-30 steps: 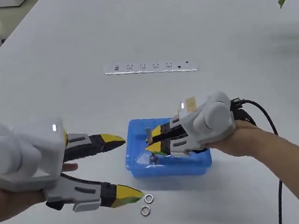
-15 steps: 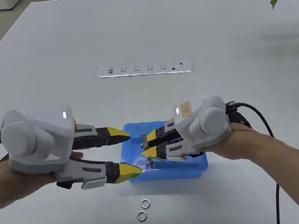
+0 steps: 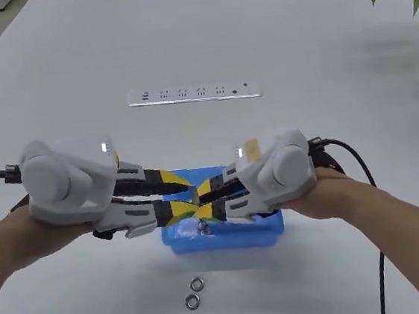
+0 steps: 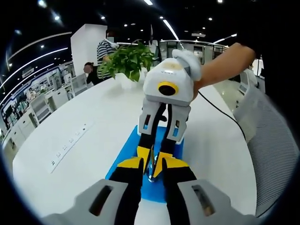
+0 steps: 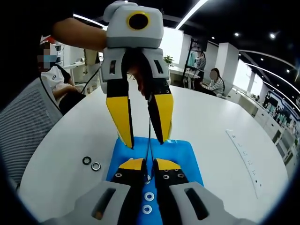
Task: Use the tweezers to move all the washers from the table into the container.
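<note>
Head view: both grippers meet tip to tip right above the blue container [image 3: 262,232]. On the right gripper [image 5: 150,165] the jaws are narrow, pinched on the tweezers [image 5: 150,126], which stick out from its tips over the container. On the left gripper [image 5: 144,139] the jaws are partly apart, straddling the tweezers from the opposite side, with no clamp visible.

Two loose washers [image 3: 196,283] lie on the table [image 3: 296,50] just in front of the container on the person's side, close together. In the right gripper view one looks dark and one bright silver; both are small flat rings. A few stored washers [image 5: 149,196] sit inside the container.

Handling guess: the washers are light, stiff, thin, slick metal lying flat on a smooth top, so they will likely skid or flip. Best taken across the rim, or with one tip through the hole. The tweezers look thin and springy and may twist in the jaws. Hold them mid-shank and squeeze gently.
</note>
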Tool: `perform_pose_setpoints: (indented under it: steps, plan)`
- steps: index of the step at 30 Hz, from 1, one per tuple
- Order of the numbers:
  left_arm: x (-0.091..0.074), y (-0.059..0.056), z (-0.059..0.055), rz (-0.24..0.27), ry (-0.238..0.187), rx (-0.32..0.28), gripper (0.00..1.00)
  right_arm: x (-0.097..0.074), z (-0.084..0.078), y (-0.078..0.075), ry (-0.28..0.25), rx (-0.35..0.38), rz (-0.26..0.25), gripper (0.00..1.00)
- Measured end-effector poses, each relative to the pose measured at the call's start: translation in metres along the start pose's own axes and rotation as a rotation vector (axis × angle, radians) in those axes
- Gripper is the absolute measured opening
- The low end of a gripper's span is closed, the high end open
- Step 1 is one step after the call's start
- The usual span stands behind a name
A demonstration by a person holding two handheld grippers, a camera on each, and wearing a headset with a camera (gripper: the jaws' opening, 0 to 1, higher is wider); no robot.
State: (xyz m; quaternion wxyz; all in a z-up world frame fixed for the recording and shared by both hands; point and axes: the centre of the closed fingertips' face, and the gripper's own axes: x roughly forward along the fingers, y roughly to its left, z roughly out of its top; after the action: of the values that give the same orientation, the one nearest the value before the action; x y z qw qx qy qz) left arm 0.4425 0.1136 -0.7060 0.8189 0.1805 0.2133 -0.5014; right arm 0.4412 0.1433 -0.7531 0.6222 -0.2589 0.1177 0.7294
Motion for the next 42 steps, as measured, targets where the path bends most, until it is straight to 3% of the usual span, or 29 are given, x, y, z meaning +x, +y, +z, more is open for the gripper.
perform_pose_setpoints:
  steps: [9, 23, 42]
  plan:
    - [0.005, 0.0, 0.001, -0.017, 0.012, 0.02, 0.08, 0.0, 0.0, 0.0, 0.0, -0.006, 0.0, 0.1]
    - [0.003, 0.0, 0.001, -0.01, 0.019, 0.034, 0.07, 0.0, -0.001, 0.003, 0.014, -0.006, 0.002, 0.13]
    - [-0.006, -0.004, 0.015, 0.007, 0.0, 0.027, 0.07, -0.018, 0.003, 0.005, 0.01, 0.079, -0.062, 0.23]
